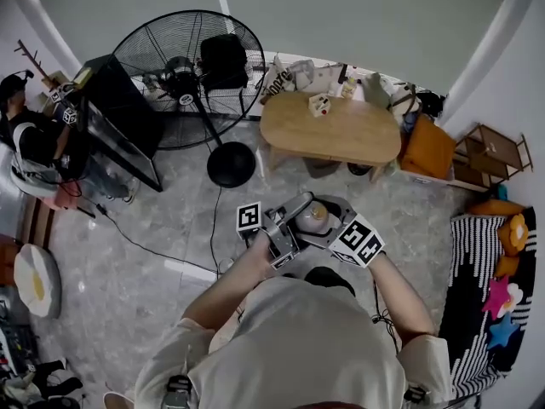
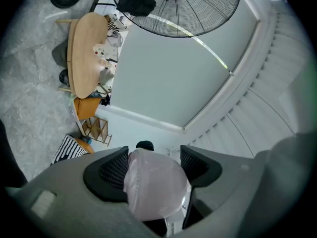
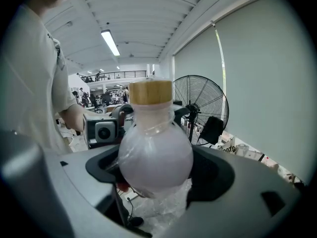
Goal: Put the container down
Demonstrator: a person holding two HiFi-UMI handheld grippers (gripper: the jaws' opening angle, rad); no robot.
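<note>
container [image 3: 156, 155] sits between the fingers [image 3: 105, 166] of both the left gripper [image 2: 151, 165] and right gripper [image 3: 156, 168]; its cap [image 3: 150, 91] pokes past the right fingertips; table [image 1: 358, 135] way out beyond them, fan [image 1: 192, 75] left of that

no readable text — all blurred

This looks like a mocked-up living-room corner inside a big open workplace hall. Homely pieces stand on a grey stone-patterned floor [image 1: 136, 271]: an oval wooden table [image 1: 341, 130] cluttered along its far edge, a black pedestal fan [image 1: 189, 75], and a black-and-white striped seat [image 1: 477, 288] with bright cushions. The right gripper view shows a high ribbed ceiling [image 3: 143, 14] with strip lights [image 3: 110, 42], a railed upper gallery [image 3: 119, 74] and distant workstations.
</note>
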